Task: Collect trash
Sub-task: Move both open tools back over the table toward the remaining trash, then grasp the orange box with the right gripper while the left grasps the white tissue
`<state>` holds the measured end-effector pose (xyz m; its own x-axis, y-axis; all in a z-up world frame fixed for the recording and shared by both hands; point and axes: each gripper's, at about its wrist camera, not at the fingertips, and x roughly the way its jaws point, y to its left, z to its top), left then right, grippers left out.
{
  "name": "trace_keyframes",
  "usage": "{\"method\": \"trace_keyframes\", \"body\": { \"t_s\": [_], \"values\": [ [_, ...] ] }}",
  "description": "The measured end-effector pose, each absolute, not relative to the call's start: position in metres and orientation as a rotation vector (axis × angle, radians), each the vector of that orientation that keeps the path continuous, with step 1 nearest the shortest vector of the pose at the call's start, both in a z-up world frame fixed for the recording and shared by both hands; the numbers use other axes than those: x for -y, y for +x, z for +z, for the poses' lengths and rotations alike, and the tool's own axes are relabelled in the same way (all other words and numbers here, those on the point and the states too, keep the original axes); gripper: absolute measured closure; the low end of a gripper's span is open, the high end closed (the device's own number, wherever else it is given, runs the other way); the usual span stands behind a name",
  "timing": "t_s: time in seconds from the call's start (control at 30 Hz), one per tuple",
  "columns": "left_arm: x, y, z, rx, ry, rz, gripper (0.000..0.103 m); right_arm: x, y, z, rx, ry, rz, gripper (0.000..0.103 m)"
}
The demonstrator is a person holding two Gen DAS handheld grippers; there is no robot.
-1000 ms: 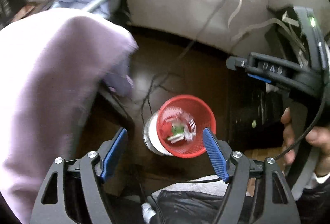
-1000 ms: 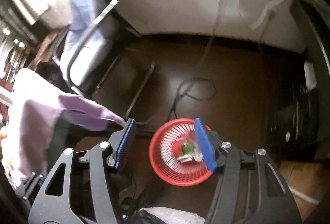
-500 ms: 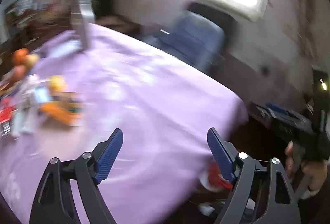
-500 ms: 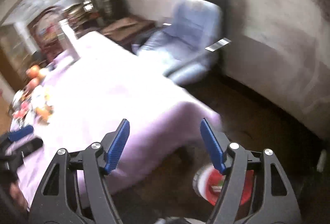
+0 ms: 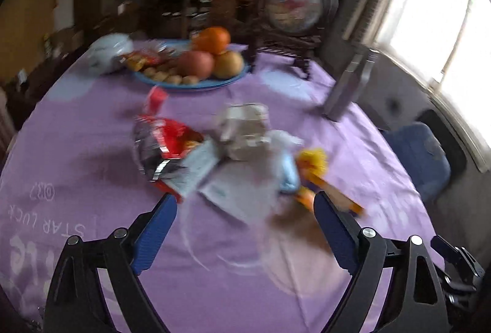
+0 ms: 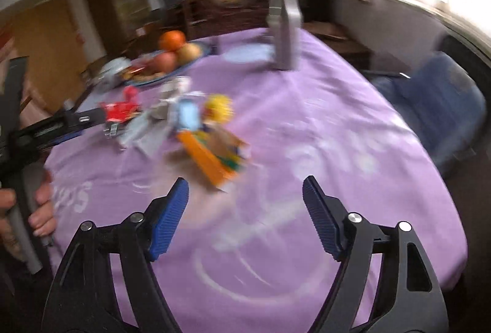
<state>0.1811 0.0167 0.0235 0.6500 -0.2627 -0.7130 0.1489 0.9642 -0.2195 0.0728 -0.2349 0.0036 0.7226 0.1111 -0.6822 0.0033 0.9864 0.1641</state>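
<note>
Blue ribbed pads tip both black two-finger grippers, and both pairs of jaws stand wide apart with nothing between them; they have just been opening further. The left gripper [image 5: 244,228] hangs above the near part of a round table under a lilac printed tablecloth [image 5: 76,155], and the right gripper [image 6: 245,215] hangs over the same cloth to its right. At the left edge of the right wrist view a person's hand [image 6: 40,210] grips the grey handle of the other tool.

Just past the fingertips lies the trash, a loose blurred heap near the middle of the table: a red and silver foil snack bag [image 5: 162,146], flat grey-white paper sheets [image 5: 233,189], a crumpled white paper wad [image 5: 245,130], a pale blue wrapper [image 5: 288,170], a yellow crinkled wrapper [image 5: 313,161] and an orange flattened carton [image 6: 211,161], the pieces touching or overlapping.

Farther off stands a tall grey metal box [image 5: 349,87], upright. Near the far edge sits a blue plate [image 5: 196,84] carrying an orange, an apple and small biscuits. Off the table to the right is a blue padded chair [image 5: 420,158].
</note>
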Motion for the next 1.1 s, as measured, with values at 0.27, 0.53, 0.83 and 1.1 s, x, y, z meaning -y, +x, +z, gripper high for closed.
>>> {"method": "trace_keyframes", "body": {
  "t_s": [0.27,0.53,0.83,1.1],
  "values": [
    [-0.038,0.203,-0.006,-0.922,-0.161,-0.136,0.014,0.173,0.155,-0.038,-0.912,-0.071,0.162,0.024],
    [-0.051,0.213,-0.024,-1.011,-0.226,-0.124,0.014,0.135,0.177,-0.054,-0.924,-0.235,0.202,0.031],
    [-0.044,0.215,-0.030,-1.021,-0.215,-0.143,0.013,0.124,0.197,-0.073,-0.946,-0.330,0.141,0.059],
    [-0.041,0.216,-0.033,-1.023,-0.196,-0.145,0.013,0.148,0.184,-0.055,-0.880,-0.214,0.098,0.082]
  ]
}}
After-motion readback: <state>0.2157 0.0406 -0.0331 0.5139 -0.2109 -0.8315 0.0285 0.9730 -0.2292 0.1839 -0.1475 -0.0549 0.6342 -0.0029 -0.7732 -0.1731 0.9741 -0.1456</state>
